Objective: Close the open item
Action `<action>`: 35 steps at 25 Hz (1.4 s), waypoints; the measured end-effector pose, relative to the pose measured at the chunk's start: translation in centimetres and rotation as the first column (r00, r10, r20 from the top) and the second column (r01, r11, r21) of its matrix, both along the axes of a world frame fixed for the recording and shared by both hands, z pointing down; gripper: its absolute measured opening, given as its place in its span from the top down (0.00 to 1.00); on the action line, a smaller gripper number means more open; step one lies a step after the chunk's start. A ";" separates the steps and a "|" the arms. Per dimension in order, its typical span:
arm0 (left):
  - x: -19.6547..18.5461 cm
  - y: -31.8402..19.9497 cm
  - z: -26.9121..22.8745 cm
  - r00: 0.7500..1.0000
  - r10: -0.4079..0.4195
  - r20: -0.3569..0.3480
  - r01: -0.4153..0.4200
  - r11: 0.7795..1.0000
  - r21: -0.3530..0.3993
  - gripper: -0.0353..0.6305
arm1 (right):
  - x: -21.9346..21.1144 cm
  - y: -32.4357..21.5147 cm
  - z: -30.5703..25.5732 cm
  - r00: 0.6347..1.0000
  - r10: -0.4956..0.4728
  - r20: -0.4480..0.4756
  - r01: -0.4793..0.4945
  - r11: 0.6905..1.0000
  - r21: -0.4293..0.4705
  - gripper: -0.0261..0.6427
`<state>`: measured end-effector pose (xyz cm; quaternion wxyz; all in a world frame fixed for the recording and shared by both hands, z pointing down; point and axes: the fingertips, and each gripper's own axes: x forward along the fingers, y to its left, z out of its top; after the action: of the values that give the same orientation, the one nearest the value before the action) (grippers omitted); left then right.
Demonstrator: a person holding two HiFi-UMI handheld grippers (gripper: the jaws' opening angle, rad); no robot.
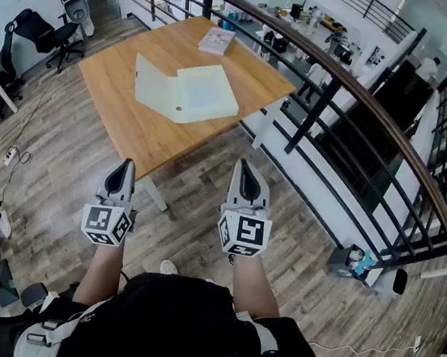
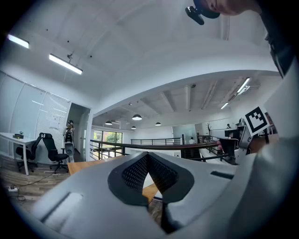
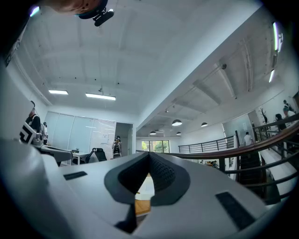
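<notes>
Before the near corner of the wooden table the floor lies open, and the table's near and left top is bare. An open folder covers its middle and a book its far corner. A dark railing runs close along its right side.

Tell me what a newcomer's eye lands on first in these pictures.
A pale folder lies open and flat on the wooden table, with a book at the table's far corner. Nearer the person, the left tool and the right tool are held side by side, both shut and empty, short of the table. A dark railing sweeps along the right.
</notes>
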<state>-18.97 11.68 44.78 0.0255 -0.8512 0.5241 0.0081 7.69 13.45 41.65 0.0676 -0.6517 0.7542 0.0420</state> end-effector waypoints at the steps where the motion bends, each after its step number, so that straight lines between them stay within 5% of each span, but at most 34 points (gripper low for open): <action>1: -0.2 0.0 0.0 1.000 0.000 0.002 0.000 1.000 -0.002 0.95 | -0.3 0.0 0.1 1.000 -0.002 0.006 0.002 1.000 -0.002 0.95; 24: -7.6 -2.1 2.4 0.998 0.030 -0.058 -0.032 0.999 -0.030 0.95 | -10.2 -2.9 1.4 0.997 -0.039 -0.063 0.038 0.999 -0.014 0.95; 35: -6.7 -8.0 2.1 0.999 0.024 -0.023 -0.025 0.999 -0.028 0.95 | -8.5 -9.1 1.3 0.999 -0.028 -0.031 0.027 1.000 -0.009 0.95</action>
<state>-25.72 3.68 46.83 0.0075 -0.8576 0.5141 0.0106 -0.79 4.37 42.90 0.0537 -0.6408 0.7643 0.0482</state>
